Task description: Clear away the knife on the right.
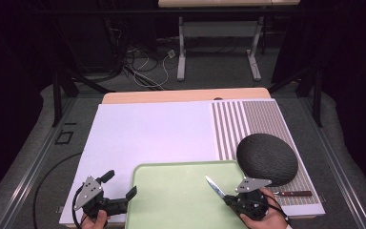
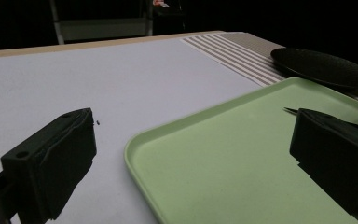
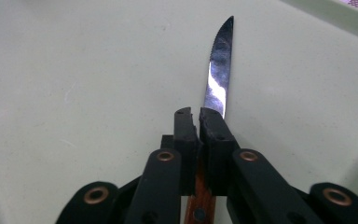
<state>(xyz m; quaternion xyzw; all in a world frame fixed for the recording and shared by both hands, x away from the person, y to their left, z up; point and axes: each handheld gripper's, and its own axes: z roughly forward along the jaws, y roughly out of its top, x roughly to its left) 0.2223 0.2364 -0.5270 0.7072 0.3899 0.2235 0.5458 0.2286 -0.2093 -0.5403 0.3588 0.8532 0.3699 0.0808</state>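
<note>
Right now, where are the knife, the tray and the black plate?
knife (image 3: pixel 218 70), right gripper view, blade.
tray (image 1: pixel 171 200), high view, bare floor.
plate (image 1: pixel 267 160), high view, its middle.

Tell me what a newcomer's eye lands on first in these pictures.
First the knife: the right gripper is clamped on it where blade meets wooden handle, the blade pointing out over the pale green tray at the table's near edge. Next the big dark plate on the striped mat at right, a second knife beside it. The left gripper stands open at the tray's left rim.
</note>
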